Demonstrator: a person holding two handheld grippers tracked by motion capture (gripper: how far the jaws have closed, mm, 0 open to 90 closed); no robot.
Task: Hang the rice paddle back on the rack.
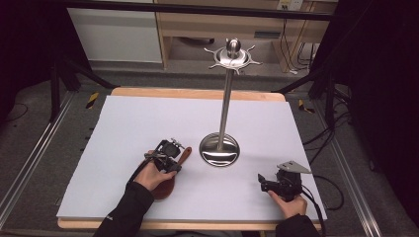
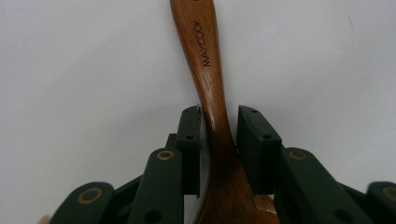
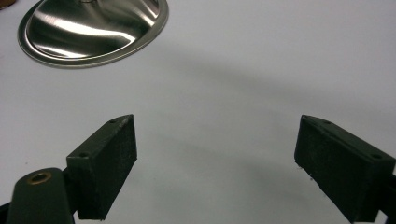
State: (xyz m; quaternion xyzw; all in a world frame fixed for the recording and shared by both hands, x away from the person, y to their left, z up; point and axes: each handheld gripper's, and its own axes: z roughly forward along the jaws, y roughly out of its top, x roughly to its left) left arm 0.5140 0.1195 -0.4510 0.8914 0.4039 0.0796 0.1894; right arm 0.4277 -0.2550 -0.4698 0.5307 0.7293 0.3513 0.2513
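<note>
A brown wooden spoon lies on the white sheet, left of the stand's base. Its handle, stamped MAYCOOK, runs up between the pads of my left gripper. The pads stand close on either side of the handle's neck, with a thin gap showing at each. In the high view my left gripper sits over the spoon and the hand covers part of the bowl. My right gripper rests low at the front right with its jaws wide and nothing between them.
A steel utensil stand rises mid-table from a round dished base, topped by a ring of hooks. That base lies ahead and left of my right gripper. The white sheet covers the wooden table.
</note>
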